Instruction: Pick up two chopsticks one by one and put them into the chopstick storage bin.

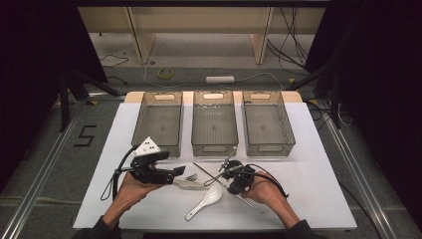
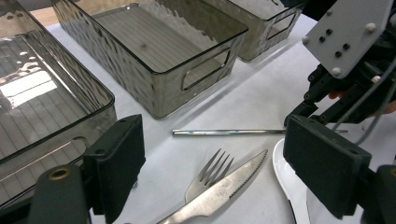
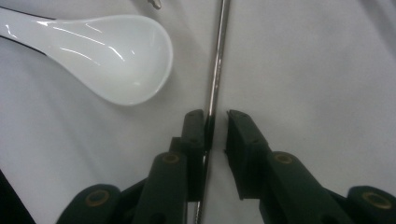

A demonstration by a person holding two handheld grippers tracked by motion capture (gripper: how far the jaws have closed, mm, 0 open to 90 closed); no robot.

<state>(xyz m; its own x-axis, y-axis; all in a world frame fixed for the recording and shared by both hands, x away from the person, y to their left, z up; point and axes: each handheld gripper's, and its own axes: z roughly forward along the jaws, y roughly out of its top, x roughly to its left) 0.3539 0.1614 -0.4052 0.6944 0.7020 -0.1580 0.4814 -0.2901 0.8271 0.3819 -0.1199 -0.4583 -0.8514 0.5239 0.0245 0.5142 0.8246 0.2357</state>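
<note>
Right tool (image 3: 216,122) stands with its jaws a narrow gap apart, straddling the thin metal rod (image 3: 215,70) that lies on the white tabletop (image 3: 317,70), touching one pad and not yet clamped. The white spoon (image 3: 116,60) lies just beside. To grip well, centre the rod between the pads, press low to the surface, then close squarely so it cannot roll out. Left tool (image 2: 210,163) hangs wide open over the fork (image 2: 210,170) and knife (image 2: 224,191), holding nothing, near the grey bins (image 2: 159,46).

Glossy white ceramic spoon (image 3: 116,56); shiny metal chopstick (image 3: 217,60); smoky plastic bins (image 1: 214,122).
</note>
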